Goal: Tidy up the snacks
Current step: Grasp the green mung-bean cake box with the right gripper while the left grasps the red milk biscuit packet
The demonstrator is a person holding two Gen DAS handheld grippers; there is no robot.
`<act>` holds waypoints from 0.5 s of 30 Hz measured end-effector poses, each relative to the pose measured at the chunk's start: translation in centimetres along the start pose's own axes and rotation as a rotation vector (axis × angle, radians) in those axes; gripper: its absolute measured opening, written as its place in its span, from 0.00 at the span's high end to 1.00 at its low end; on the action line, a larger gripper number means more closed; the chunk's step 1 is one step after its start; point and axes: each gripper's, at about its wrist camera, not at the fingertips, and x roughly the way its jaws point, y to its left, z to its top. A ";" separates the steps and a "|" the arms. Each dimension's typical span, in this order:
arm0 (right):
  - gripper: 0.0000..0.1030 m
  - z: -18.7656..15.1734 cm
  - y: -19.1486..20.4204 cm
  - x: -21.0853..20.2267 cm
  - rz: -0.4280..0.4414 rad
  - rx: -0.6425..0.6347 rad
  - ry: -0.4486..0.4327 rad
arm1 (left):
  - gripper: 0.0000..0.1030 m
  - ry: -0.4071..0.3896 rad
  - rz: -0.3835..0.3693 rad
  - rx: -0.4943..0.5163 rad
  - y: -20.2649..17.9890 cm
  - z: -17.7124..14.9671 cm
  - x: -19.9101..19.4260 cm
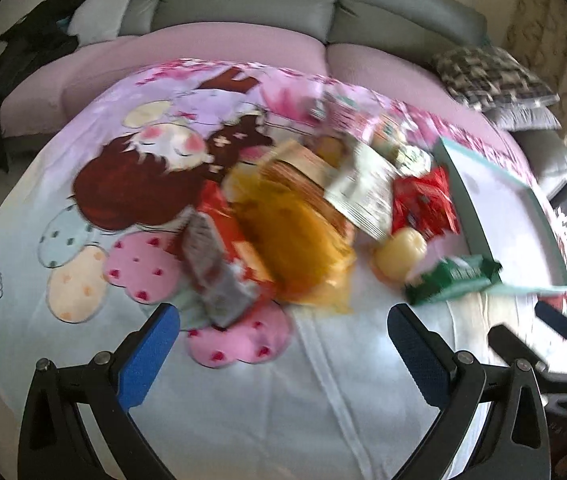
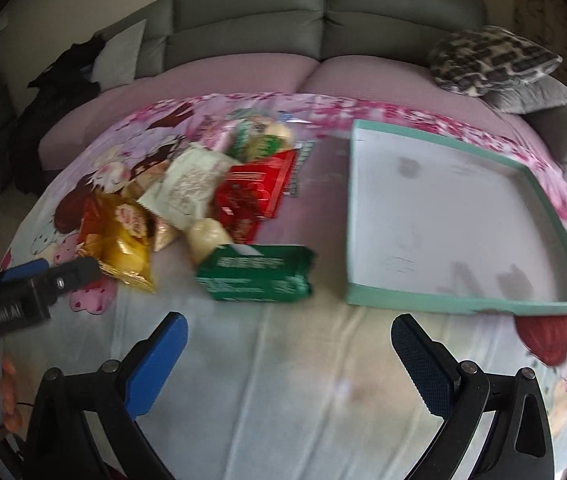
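The right claw (image 2: 289,354) is held wide apart and empty above the bench's near edge, as is the left claw (image 1: 283,344); the green foil snack packet (image 2: 257,274), lying just left of the empty teal-rimmed cardboard tray (image 2: 415,306), is best gripped across its short width.
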 end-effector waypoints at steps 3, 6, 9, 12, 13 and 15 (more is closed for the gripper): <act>0.00 0.3 1.1 0.5 0.016 -0.018 0.002 | 0.00 -0.005 0.003 -0.052 1.6 0.6 -0.2; 0.01 0.9 1.7 1.5 0.012 -0.032 0.006 | 0.01 -0.010 0.008 -0.091 3.0 1.3 0.1; 0.04 1.3 2.0 2.3 0.015 -0.031 0.016 | 0.01 -0.004 0.014 -0.133 4.1 1.8 0.7; 0.05 1.6 2.2 3.0 0.017 -0.031 0.023 | 0.13 0.008 0.011 -0.177 5.1 2.2 1.5; 0.05 1.7 2.2 3.1 0.014 -0.031 0.022 | 0.16 0.023 0.001 -0.195 5.4 2.3 2.0; 0.05 1.8 2.2 3.3 0.007 -0.031 0.020 | 0.17 0.055 -0.024 -0.229 5.9 2.3 2.8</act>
